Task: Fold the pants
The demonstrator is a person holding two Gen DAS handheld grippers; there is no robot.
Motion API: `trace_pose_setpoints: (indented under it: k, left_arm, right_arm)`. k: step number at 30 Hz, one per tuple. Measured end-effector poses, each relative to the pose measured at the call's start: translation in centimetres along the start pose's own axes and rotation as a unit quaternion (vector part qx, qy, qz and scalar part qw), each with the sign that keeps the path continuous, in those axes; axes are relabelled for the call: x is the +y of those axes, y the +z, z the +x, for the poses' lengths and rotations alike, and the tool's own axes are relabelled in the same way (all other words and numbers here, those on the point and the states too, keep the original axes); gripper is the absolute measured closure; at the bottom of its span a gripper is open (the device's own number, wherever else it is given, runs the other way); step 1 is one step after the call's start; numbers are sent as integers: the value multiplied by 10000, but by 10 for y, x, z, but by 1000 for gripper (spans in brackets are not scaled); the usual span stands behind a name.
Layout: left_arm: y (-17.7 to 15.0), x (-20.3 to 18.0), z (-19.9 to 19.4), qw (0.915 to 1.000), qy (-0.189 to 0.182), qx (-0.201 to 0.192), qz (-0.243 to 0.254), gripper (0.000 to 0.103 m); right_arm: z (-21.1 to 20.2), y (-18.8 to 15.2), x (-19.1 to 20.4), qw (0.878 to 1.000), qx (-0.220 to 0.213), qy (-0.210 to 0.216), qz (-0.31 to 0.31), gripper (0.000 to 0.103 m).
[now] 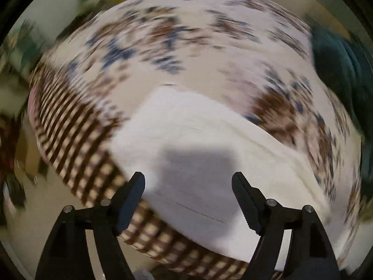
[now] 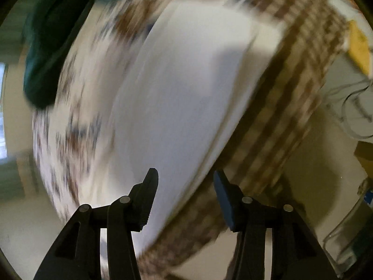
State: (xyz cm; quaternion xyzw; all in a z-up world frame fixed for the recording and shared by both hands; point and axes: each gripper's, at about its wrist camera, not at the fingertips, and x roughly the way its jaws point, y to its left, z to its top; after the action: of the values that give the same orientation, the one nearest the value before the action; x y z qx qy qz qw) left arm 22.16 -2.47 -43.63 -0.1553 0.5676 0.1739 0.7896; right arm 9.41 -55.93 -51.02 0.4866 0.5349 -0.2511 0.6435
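White pants [image 1: 209,144] lie folded into a long flat shape on a floral-patterned cloth [image 1: 163,46]. My left gripper [image 1: 188,184] is open and hovers above the near end of the pants; its shadow falls on the fabric. In the right wrist view the same white pants [image 2: 181,98] run away from me along the cloth's checked border [image 2: 291,98]. My right gripper [image 2: 185,182] is open and empty above the pants' near end. Both views are motion-blurred.
A dark teal garment [image 1: 335,70] lies at the right edge of the cloth; it also shows in the right wrist view [image 2: 53,35] at upper left. A brown checked border [image 1: 77,126] hangs over the surface's edge. Cables and a clear container [image 2: 349,228] sit at right.
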Motion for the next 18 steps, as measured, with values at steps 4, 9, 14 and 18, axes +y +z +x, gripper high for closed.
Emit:
trace_pose_setpoints:
  k: [4,9,14,18]
  left_arm:
    - [-25,-78,11,9973,-112,218,693,27]
    - [-66,-161,27,9889,17,405,1433,27]
    - [-99,-204,32,9815,143,533,1833,27]
    - [-114,-221,33,9786,255,653,1936,27]
  right_arm:
    - [-9,77,-40,9970,-505,139,573,51]
    - [14,137,-64,9941,-393,512,872,51]
    - [32,152,-56,9960,-582,379,567,89]
    - [10,142,-57,9949,-943,271,224,96]
